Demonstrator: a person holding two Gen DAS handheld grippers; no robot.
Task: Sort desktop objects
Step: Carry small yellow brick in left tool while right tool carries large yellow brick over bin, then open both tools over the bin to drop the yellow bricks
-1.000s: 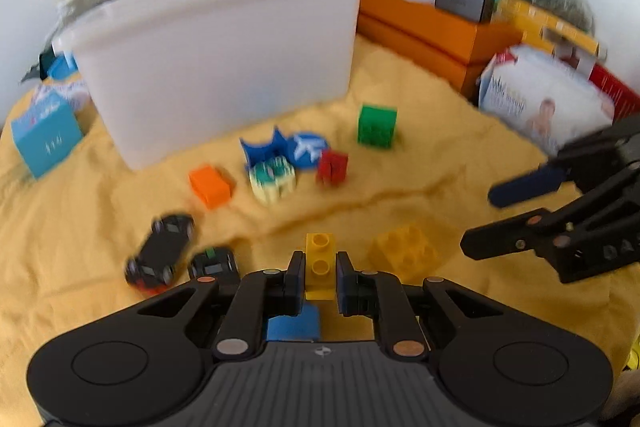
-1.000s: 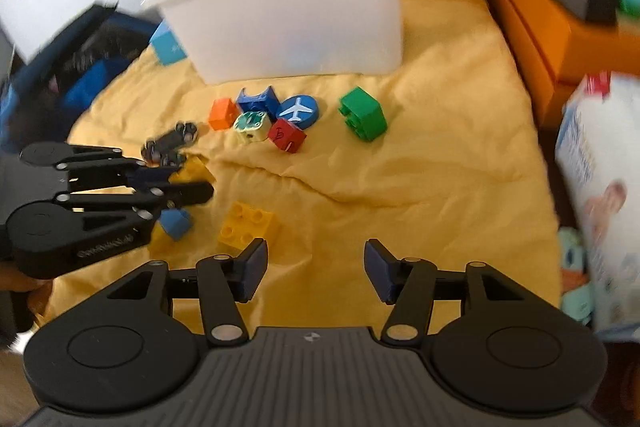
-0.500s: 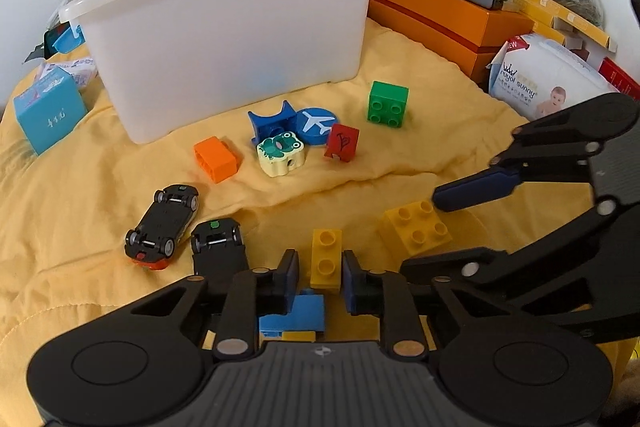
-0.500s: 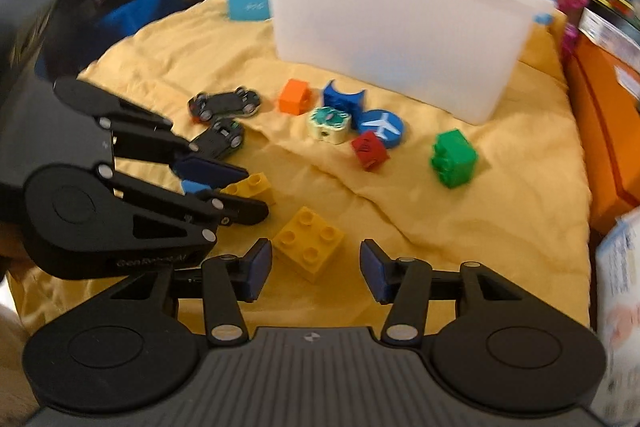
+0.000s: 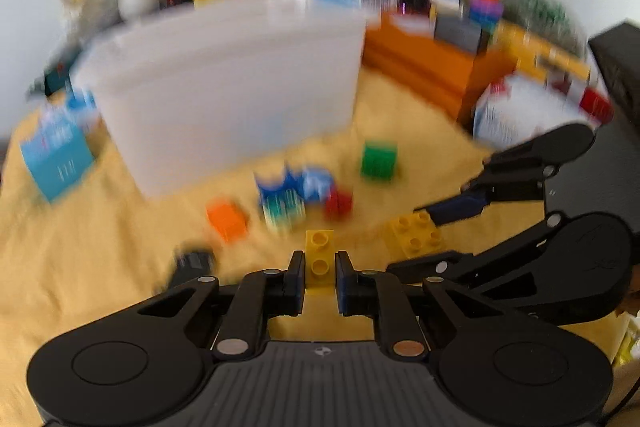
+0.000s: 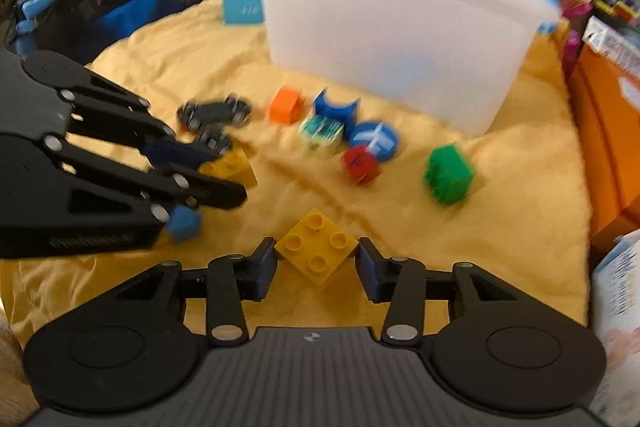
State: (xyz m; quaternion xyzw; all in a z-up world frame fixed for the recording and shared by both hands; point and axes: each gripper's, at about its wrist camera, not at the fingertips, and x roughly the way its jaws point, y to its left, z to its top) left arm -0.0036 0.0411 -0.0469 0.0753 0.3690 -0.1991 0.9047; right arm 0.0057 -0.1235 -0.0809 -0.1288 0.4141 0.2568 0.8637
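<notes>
My left gripper (image 5: 319, 267) is shut on a narrow yellow two-stud brick (image 5: 319, 255) and holds it just above the yellow cloth (image 5: 120, 247). From the right wrist view the left gripper (image 6: 224, 173) comes in from the left with that brick (image 6: 234, 163) between its fingers. A yellow four-stud brick (image 6: 316, 247) lies corner-on on the cloth between the jaws of my right gripper (image 6: 317, 259). Those jaws are closing, and the pads stand right at two of its corners without clearly pressing. The left wrist view shows the same brick (image 5: 416, 233).
A white bin (image 5: 224, 87) stands behind. In front of it lie a green brick (image 6: 448, 173), a red cube (image 6: 360, 163), blue pieces (image 6: 374, 141), an orange brick (image 6: 285, 105) and toy cars (image 6: 214, 111). A blue brick (image 6: 184, 223) lies under the left gripper. Orange boxes (image 5: 432, 67) stand right.
The left gripper has risen with the narrow yellow brick. The right gripper has moved up to the four-stud brick, and its jaws have narrowed around it.
</notes>
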